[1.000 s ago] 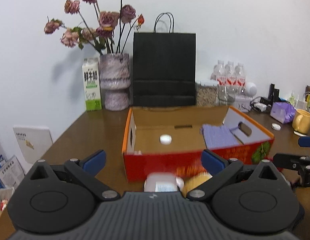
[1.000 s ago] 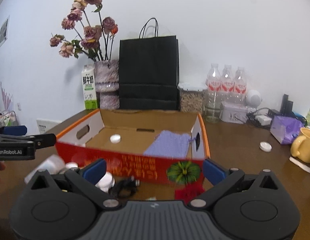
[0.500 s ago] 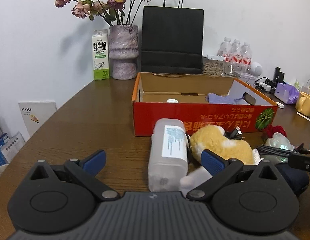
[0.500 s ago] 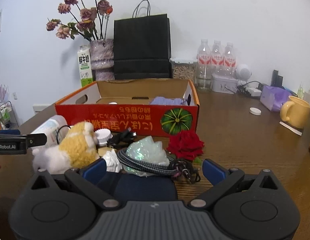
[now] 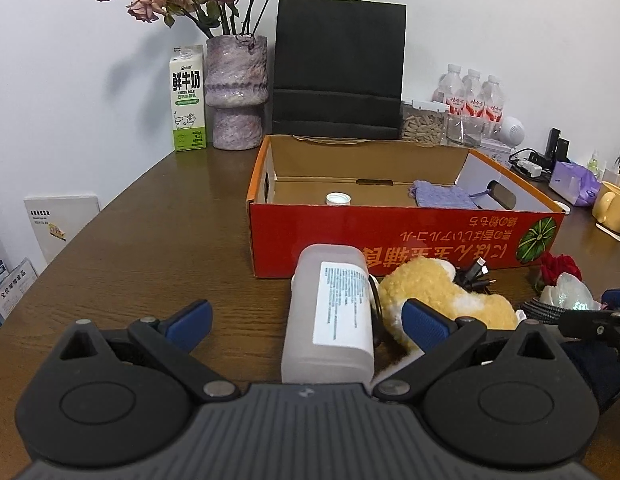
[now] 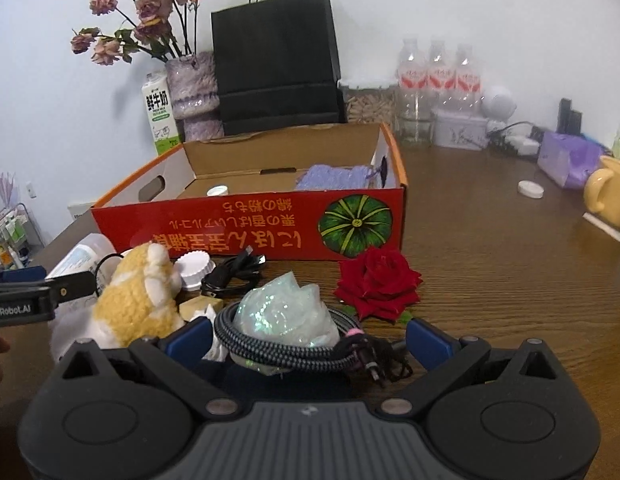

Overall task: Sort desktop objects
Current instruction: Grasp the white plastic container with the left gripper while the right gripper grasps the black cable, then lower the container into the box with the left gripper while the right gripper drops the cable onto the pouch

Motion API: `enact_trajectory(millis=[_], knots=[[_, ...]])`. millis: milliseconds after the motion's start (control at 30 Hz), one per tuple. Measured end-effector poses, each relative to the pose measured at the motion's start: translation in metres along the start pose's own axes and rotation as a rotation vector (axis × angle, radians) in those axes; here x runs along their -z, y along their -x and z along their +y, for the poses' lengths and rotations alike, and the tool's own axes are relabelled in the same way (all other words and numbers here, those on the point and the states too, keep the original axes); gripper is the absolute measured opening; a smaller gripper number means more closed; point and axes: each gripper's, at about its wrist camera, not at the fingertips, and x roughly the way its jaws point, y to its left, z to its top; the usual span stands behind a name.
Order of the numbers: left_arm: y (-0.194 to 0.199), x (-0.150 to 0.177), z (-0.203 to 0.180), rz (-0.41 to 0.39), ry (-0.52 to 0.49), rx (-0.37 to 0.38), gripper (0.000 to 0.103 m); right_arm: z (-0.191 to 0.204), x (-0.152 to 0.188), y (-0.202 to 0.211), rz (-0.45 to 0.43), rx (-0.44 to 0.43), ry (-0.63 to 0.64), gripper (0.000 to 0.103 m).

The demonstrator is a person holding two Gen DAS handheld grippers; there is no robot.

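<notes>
A red cardboard box holds a white cap and a purple cloth. In front of it lie a translucent white bottle, a yellow plush toy, a black cable, a braided cord around a shiny crumpled wrapper, and a red rose. My left gripper is open, its jaws either side of the bottle. My right gripper is open, just behind the cord and wrapper.
A black paper bag, a vase of dried roses, a milk carton and water bottles stand at the back. A yellow mug, a purple pack and a white lid sit right.
Both grippers have pulled back from the box and dropped lower. The pile of objects in front of the box has come into view.
</notes>
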Motion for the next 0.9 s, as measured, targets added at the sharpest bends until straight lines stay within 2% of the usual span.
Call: enact_trajectory(millis=[133, 200, 267, 300, 367, 400, 433, 467, 633, 900], knots=[[-0.008, -0.002, 0.0, 0.02, 0.008, 0.023, 0.102, -0.002, -0.005, -0.015, 0.043, -0.021, -0.024, 0.103], [-0.012, -0.002, 0.001, 0.031, 0.014, 0.033, 0.094, -0.001, -0.006, -0.018, 0.046, -0.021, -0.023, 0.103], [-0.015, -0.002, 0.001, 0.046, 0.02, 0.049, 0.084, 0.0, -0.006, -0.021, 0.054, -0.03, -0.022, 0.103], [-0.016, -0.002, 0.002, 0.052, 0.026, 0.058, 0.08, 0.0, -0.006, -0.022, 0.057, -0.036, -0.02, 0.101], [-0.019, -0.001, 0.004, 0.068, 0.039, 0.074, 0.064, 0.001, -0.006, -0.023, 0.063, -0.047, -0.018, 0.093], [-0.02, 0.0, 0.004, 0.074, 0.043, 0.079, 0.06, 0.001, -0.005, -0.023, 0.063, -0.053, -0.019, 0.09], [-0.021, 0.001, 0.004, 0.082, 0.045, 0.085, 0.052, 0.0, -0.005, -0.023, 0.06, -0.055, -0.022, 0.09], [-0.022, 0.001, 0.005, 0.086, 0.048, 0.089, 0.049, 0.0, -0.005, -0.022, 0.059, -0.058, -0.02, 0.09], [-0.022, 0.003, 0.005, 0.082, 0.052, 0.079, 0.045, -0.001, -0.004, -0.019, 0.045, -0.065, -0.02, 0.089], [-0.015, 0.004, 0.005, 0.06, 0.053, 0.073, 0.044, 0.003, -0.006, -0.006, -0.007, -0.051, 0.005, 0.089]])
